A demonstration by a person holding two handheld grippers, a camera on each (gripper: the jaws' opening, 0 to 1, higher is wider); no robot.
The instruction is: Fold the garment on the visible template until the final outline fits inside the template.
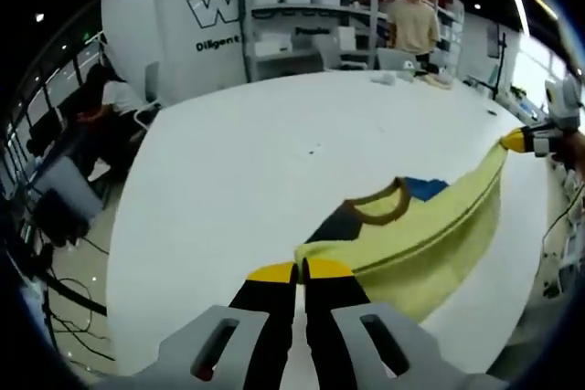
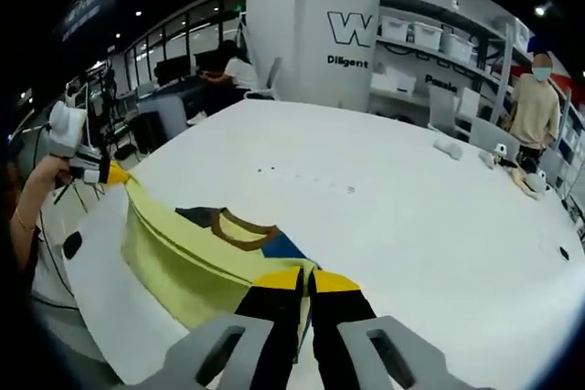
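Mid-fold: yellow garment (image 1: 430,235) is held stretched between both grippers above the white table (image 1: 274,162).
Left gripper (image 1: 300,271) and right gripper (image 2: 306,279) are each clamped on an end of the folded edge, held well apart. A lengthwise fold looks made; further folds and laying down are judged left. No template outline can be made out.

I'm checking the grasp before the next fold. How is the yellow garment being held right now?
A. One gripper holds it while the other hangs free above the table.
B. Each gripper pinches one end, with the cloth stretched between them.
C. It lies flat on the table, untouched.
B: the left gripper and the right gripper are each shut on an end of the yellow garment, which spans between them over the white table.
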